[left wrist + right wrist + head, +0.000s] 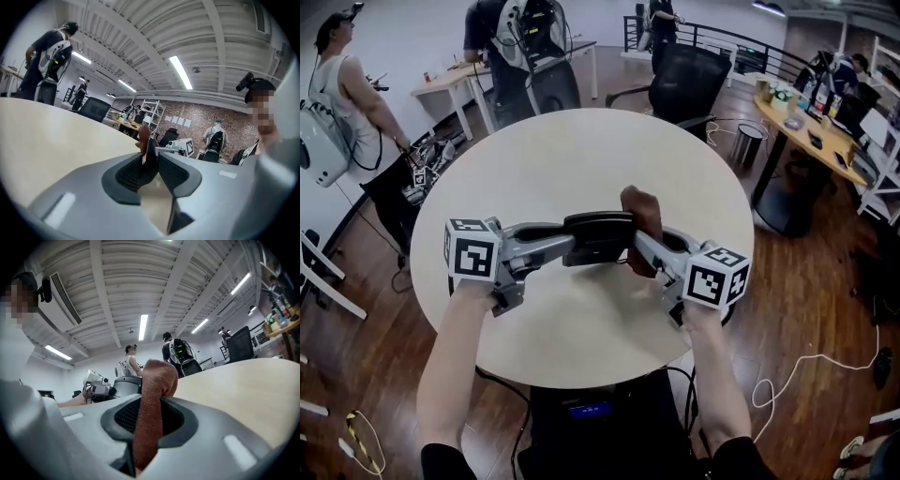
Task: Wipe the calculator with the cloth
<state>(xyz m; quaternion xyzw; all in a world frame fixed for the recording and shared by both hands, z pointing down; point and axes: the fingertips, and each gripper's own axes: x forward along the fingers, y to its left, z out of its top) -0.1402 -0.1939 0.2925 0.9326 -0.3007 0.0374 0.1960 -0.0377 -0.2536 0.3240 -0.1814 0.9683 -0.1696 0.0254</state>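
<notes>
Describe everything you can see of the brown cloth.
The cloth is reddish-brown with a nubby, towel-like weave. It is bunched into a thick fold and pinched between the jaws of the right hand-held gripper, its rounded top standing out past them. It is held up over the round table, right beside the end of the dark calculator; whether they touch is unclear.

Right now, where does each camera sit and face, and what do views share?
Head view: head-mounted, looking down at the round cream table; both forearms show.
Left gripper view: on the left gripper, facing rightward; jaws clamp the thin black calculator.
Right gripper view: on the right gripper, facing leftward; jaws clamp the rust-brown cloth.
Both gripper views show the cloth.
</notes>
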